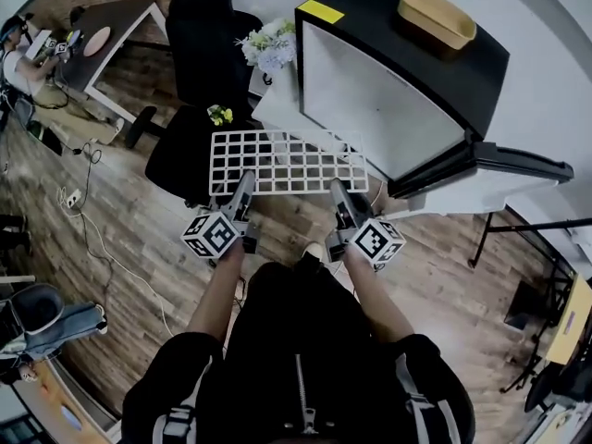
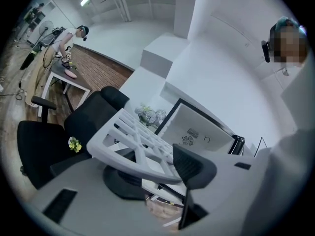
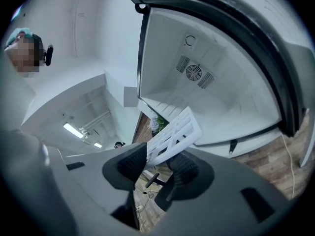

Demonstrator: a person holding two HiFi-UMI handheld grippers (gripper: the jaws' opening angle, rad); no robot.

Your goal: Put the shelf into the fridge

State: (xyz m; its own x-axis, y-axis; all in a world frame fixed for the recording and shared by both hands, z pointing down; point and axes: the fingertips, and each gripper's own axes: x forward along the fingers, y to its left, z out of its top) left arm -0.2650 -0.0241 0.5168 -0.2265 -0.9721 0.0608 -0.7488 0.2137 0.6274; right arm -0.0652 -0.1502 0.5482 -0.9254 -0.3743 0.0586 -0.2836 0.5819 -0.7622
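The shelf (image 1: 287,162) is showing as a white grid with a smooth, matt coat, plastic by its look. The fridge (image 1: 398,58) is wearing a black shell with a faint sheen, while its inside is looking like smooth white plastic. The left gripper (image 1: 244,179) and the right gripper (image 1: 339,187) are showing matt grey plastic bodies. The pads (image 3: 125,163) on their jaws are looking black, ribbed and rubbery. The floor (image 1: 139,211) is showing brown wood planks with plain grain. The chair (image 1: 208,63) is looking black and matt, like cloth. The basket (image 1: 437,15) is looking matt tan, though its material cannot be told.
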